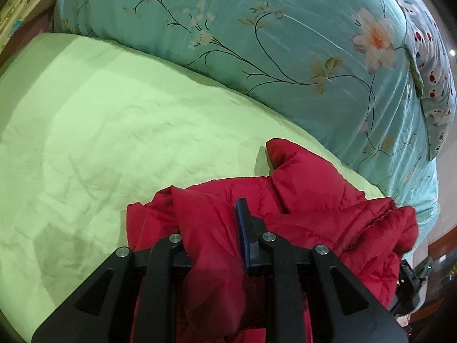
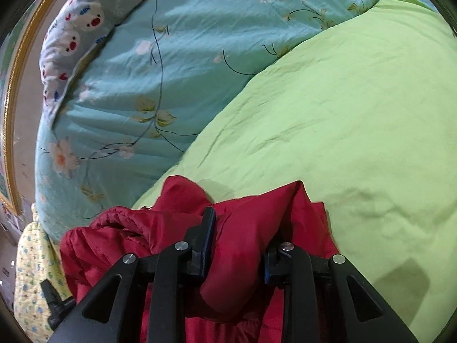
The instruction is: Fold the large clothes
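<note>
In the left wrist view, the left gripper (image 1: pixel 217 228) stands narrow, its fingers pinched on a thick fold of the red padded jacket (image 1: pixel 314 200). One blue-padded finger (image 1: pixel 245 234) shows just right of centre in the lower frame; the other is buried under the red cloth that bulges up between the two. The rest of the jacket spreads to the lower right, one puffed end poking up toward the middle of the frame, all of it resting on the light green sheet (image 1: pixel 114 143) of the bed.

In the right wrist view, the right gripper (image 2: pixel 238 245) is likewise narrow and clamped on a bunch of the same jacket (image 2: pixel 245 228). Its left finger (image 2: pixel 207 240) stands clear at lower centre; only the base of the right one shows, the cloth swelling over it. More jacket heaps to the lower left.

A teal floral quilt (image 1: pixel 257 43) fills the upper part of both views, beyond the sheet.
</note>
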`<state>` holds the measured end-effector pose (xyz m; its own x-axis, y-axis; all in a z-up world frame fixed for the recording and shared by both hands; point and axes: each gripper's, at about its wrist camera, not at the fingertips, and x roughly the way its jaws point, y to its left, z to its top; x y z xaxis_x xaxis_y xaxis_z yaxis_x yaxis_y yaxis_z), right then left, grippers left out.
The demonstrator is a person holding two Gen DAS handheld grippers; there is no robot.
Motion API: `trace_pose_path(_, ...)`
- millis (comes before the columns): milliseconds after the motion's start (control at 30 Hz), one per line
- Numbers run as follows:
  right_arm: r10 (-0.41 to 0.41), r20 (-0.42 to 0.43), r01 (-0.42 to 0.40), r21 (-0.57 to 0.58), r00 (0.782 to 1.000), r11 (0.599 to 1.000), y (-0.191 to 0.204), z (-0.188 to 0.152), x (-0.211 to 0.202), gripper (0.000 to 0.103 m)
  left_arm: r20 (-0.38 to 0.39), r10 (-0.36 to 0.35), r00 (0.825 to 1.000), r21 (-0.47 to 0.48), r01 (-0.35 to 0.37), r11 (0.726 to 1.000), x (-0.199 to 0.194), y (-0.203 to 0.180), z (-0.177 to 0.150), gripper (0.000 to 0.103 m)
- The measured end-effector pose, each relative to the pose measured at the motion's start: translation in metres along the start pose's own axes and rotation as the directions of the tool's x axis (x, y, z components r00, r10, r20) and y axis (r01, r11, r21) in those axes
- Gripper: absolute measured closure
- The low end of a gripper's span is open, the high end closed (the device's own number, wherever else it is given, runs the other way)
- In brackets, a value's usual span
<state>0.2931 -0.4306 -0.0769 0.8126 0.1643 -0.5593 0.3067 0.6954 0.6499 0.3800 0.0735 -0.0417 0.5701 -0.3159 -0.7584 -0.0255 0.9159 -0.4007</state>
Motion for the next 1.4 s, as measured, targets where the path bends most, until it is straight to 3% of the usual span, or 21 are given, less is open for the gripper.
trace_pose_path(167,-0.023,0.008,0.023,-0.005,1.000,1.000,0.001,0.003,0.014,0.077,0.034,-0.040,0.999,0.029,0.039,0.999,-0.028,0.001,-0.003,0.071)
trace_pose_path(300,-0.029,0.012,0.029,-0.008,1.000,1.000,0.002,0.005,0.015,0.077,0.101,-0.023,0.995,0.025,0.021,0.999,-0.063,0.009,-0.007,0.059)
trace_pose_path(433,-0.028,0.015,0.028,0.007,1.000,1.000,0.000,0.004,0.016,0.077,0.147,-0.059,0.987,0.083,0.047,0.995,-0.098,-0.002,-0.024,0.059)
trace_pose_path(533,-0.035,0.016,0.035,0.003,0.999,0.999,0.002,0.004,0.017,0.076,0.109,-0.117,0.987,0.228,0.089,0.969,-0.104,-0.041,-0.053,0.059)
trace_pose_path(667,-0.029,0.012,0.029,0.010,1.000,1.000,0.002,0.004,0.016,0.076,0.015,-0.177,0.984,0.370,0.159,0.915,-0.085,-0.092,-0.099,0.059)
trace_pose_path(767,-0.016,0.019,0.016,0.004,1.000,1.000,0.003,0.005,0.013,0.073,-0.024,-0.142,0.990,0.426,0.138,0.894,-0.063,-0.114,-0.121,0.059)
trace_pose_path(867,0.005,0.026,-0.005,-0.009,1.000,1.000,0.006,0.006,0.007,0.069,-0.014,-0.021,1.000,0.464,0.025,0.885,-0.029,-0.121,-0.130,0.059)
trace_pose_path(1000,0.044,0.026,-0.044,-0.005,0.999,0.999,0.014,0.010,-0.010,0.061,0.001,0.024,1.000,0.447,-0.022,0.894,-0.004,-0.116,-0.124,0.059)
trace_pose_path(1133,0.061,0.085,-0.053,-0.090,0.994,0.995,0.038,0.005,-0.050,0.043,0.030,0.056,0.998,0.450,-0.063,0.891,0.009,-0.118,-0.119,0.059)
trace_pose_path(1167,0.056,0.110,-0.042,-0.128,0.992,0.991,0.047,0.000,-0.061,0.036,0.037,0.061,0.997,0.453,-0.071,0.889,0.011,-0.120,-0.118,0.059)
trace_pose_path(1267,0.084,0.147,-0.036,-0.304,0.986,0.952,0.080,-0.025,-0.089,0.030,0.043,0.062,0.997,0.445,-0.075,0.893,0.019,-0.122,-0.114,0.059)
trace_pose_path(1333,0.077,0.067,-0.042,-0.418,0.995,0.907,0.101,-0.037,-0.081,0.030,0.043,0.059,0.997,0.439,-0.072,0.895,0.023,-0.123,-0.113,0.059)
trace_pose_path(1400,0.040,-0.072,-0.073,-0.535,0.997,0.842,0.123,-0.053,-0.058,0.030,0.047,0.060,0.997,0.438,-0.074,0.896,0.025,-0.123,-0.113,0.059)
